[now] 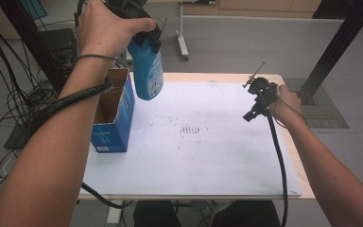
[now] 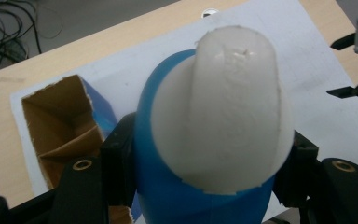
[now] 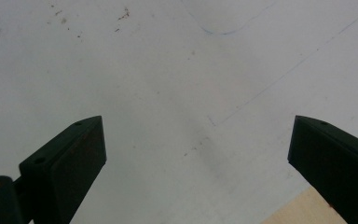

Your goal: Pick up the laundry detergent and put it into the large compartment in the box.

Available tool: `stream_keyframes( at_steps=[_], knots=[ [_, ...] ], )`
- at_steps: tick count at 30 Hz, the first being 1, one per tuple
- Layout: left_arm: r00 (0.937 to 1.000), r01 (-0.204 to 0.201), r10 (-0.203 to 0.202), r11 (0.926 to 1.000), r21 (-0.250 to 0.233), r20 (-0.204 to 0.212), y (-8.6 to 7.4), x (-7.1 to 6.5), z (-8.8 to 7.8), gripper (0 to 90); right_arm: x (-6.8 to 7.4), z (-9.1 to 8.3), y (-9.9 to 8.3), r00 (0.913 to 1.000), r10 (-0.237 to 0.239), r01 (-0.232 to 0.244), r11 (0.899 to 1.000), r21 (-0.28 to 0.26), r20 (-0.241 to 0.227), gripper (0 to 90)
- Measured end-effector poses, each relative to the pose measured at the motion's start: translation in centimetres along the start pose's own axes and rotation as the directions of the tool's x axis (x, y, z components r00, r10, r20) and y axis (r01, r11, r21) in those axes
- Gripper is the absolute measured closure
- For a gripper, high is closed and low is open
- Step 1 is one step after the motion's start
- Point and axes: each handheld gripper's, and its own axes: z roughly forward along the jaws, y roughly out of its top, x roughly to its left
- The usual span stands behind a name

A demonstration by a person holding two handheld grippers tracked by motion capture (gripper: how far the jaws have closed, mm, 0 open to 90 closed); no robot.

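Clamped tight on the blue bottle (image 1: 146,71), the left gripper (image 1: 144,38) holds it up in the air above the table's far left part, just beside and above the open cardboard box (image 1: 113,113). In the left gripper view the two black jaws press on opposite sides of the bottle (image 2: 200,186), just under its broad white cap (image 2: 228,112), which points toward the camera. In the high view the bottle hangs bottom-down from the grip, slightly tilted, with its lower end over the white sheet (image 1: 194,156) next to the box's right wall.

Wide apart and with nothing between them, the right gripper's jaws point down at the white sheet (image 3: 177,93); the right gripper (image 1: 255,111) hovers near the table's right edge, well apart from the bottle. Its hand (image 1: 286,101) holds it low over the surface.

Writing: the bottle carries a pale label on its blue side, but the print is too small and blurred to read. The box (image 2: 60,126) is blue outside and brown inside, standing upright with its top flaps open; a small white label panel sits on its near lower face, also unreadable. The sheet bears faint brownish specks near its middle and thin pencil-like lines.
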Motion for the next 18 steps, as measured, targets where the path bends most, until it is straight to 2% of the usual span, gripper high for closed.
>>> stream_keyframes(
  at_steps=[1, 2, 6, 9, 10, 11, 13, 14, 15, 16, 18],
  knots=[
    [1.0000, 0.000, 0.000, 1.0000, 0.000, 0.000, 0.0, 0.0, 0.0, 37.7, 0.0, 0.0, 0.0, 1.0000, 0.000, 0.000, 1.000, 0.000, 0.000, 3.9],
    [0.9996, 0.022, -0.022, 0.9997, -0.005, -0.016, -0.1, 0.9, 0.0, 37.7, 0.0, 0.0, 0.0, 1.0000, -0.002, 0.002, 1.000, 0.000, 0.002, 3.8],
    [0.9980, 0.047, -0.047, 0.9989, -0.003, -0.043, -0.2, 1.9, 0.0, 37.7, 0.0, 0.0, 0.0, 1.0000, -0.005, 0.005, 1.000, 0.001, 0.004, 3.8],
    [0.9936, 0.096, -0.097, 0.9953, -0.013, -0.058, -0.4, 3.4, 0.1, 37.7, 0.0, 0.0, 0.0, 1.0000, -0.007, 0.007, 1.000, 0.000, 0.004, 3.8],
    [0.9905, 0.123, -0.124, 0.9922, -0.016, -0.059, -0.4, 3.9, 0.2, 37.7, 0.0, 0.0, 0.0, 1.0000, -0.003, 0.003, 1.000, -0.004, 0.004, 3.8],
    [0.9905, 0.123, -0.124, 0.9922, -0.016, -0.059, -0.4, 3.9, 0.2, 37.7, 0.0, 0.0, 0.0, 1.0000, -0.003, 0.003, 1.000, -0.004, 0.004, 3.8],
    [0.9845, 0.161, -0.162, 0.9869, -0.015, -0.068, -0.6, 5.1, 0.5, 37.7, -0.1, -0.1, -0.1, 1.0000, -0.002, 0.002, 1.000, -0.002, 0.002, 3.8],
    [0.9845, 0.161, -0.162, 0.9869, -0.015, -0.068, -0.6, 5.1, 0.5, 37.7, -0.1, -0.1, -0.1, 1.0000, -0.002, 0.002, 1.000, -0.002, 0.002, 3.8],
    [0.9794, 0.183, -0.184, 0.9830, -0.014, -0.083, -0.8, 5.9, 0.7, 37.7, -0.1, -0.2, -0.2, 1.0000, -0.001, 0.001, 1.000, -0.005, 0.005, 3.8],
    [0.9794, 0.183, -0.184, 0.9830, -0.014, -0.083, -0.8, 5.9, 0.7, 37.7, -0.1, -0.2, -0.2, 1.0000, -0.001, 0.001, 1.000, -0.005, 0.005, 3.8],
    [0.9713, 0.208, -0.208, 0.9781, -0.012, -0.116, -0.9, 6.7, 0.9, 37.7, -0.2, -0.2, -0.3, 1.0000, 0.001, -0.001, 1.000, -0.006, 0.004, 3.8]
  ],
)
